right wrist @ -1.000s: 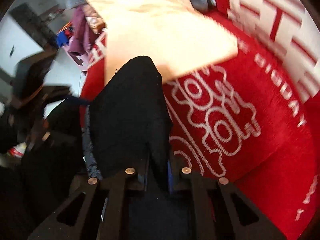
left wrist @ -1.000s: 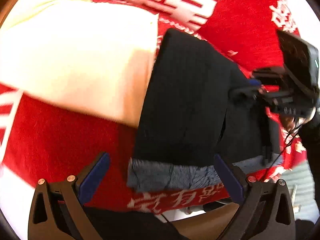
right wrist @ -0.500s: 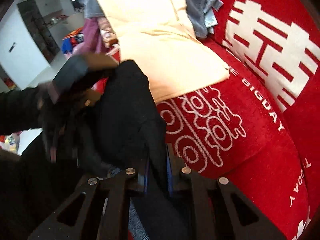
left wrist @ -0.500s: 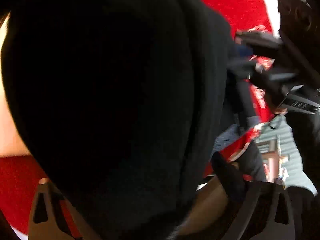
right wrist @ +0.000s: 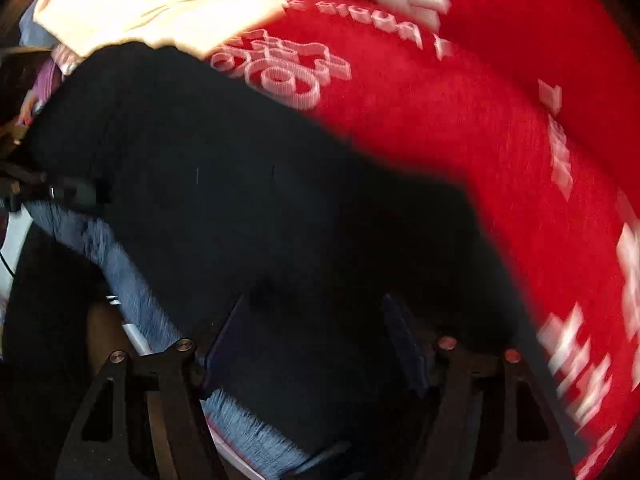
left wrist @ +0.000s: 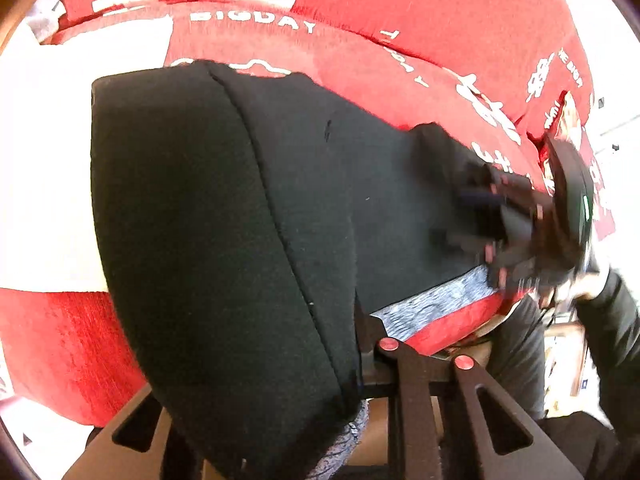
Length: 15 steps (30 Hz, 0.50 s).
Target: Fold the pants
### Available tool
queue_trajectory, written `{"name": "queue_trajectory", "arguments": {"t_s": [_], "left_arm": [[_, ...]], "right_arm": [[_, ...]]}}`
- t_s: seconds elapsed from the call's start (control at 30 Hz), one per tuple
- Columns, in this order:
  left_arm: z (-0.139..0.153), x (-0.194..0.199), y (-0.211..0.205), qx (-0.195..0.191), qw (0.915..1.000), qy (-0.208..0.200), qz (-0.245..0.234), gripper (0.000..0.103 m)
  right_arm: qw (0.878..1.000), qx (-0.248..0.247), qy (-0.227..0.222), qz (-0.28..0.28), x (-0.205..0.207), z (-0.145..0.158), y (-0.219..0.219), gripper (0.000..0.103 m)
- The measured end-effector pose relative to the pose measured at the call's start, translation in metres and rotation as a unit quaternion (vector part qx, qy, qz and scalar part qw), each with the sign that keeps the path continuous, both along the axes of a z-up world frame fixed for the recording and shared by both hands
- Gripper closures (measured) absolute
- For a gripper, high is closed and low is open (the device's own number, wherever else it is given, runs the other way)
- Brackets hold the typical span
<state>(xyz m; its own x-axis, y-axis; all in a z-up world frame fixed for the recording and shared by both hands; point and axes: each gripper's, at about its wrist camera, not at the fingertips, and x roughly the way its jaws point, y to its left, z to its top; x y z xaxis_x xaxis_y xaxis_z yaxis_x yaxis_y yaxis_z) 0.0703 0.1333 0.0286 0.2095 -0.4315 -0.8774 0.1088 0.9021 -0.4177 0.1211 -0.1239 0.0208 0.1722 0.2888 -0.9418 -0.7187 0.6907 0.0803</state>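
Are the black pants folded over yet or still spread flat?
Folded over: the black pants lie doubled on the red blanket, one layer's edge running across the other.

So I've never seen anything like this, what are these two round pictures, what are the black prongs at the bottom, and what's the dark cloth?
Each round picture comes from a fisheye camera mounted on a hand-held gripper, looking forward along its two fingers; a person carries one gripper in each hand. The black prongs are those fingers. The dark cloth is a pair of black pants with a grey lining, lying on a red blanket with white lettering. In the left view, the left gripper is shut on a fold of the pants, and the right gripper appears at the far edge. In the right view, the right gripper's fingers stand apart, holding nothing. A cream garment lies beyond.
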Motion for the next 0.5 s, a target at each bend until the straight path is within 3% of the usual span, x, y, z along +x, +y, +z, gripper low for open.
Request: {"name": "queue_trajectory", "arguments": {"t_s": [0.13, 0.23, 0.37, 0.5], "left_arm": [[0.016, -0.001, -0.012, 0.018, 0.9998, -0.008, -0.004, 0.080], [0.031, -0.002, -0.024, 0.023, 0.9996, -0.015, -0.007, 0.080], [0.047, -0.006, -0.040, 0.033, 0.9988, -0.033, -0.012, 0.080], [0.057, -0.008, -0.053, 0.043, 0.9982, -0.039, -0.016, 0.080]], "right_arm": [[0.999, 0.042, 0.000, -0.010, -0.051, -0.005, -0.006, 0.017], [0.998, 0.053, -0.026, -0.016, -0.082, -0.012, -0.003, 0.010], [0.996, -0.004, -0.088, 0.017, -0.103, -0.027, 0.014, 0.004], [0.992, -0.059, -0.096, 0.058, -0.111, -0.027, 0.029, 0.000]]}}
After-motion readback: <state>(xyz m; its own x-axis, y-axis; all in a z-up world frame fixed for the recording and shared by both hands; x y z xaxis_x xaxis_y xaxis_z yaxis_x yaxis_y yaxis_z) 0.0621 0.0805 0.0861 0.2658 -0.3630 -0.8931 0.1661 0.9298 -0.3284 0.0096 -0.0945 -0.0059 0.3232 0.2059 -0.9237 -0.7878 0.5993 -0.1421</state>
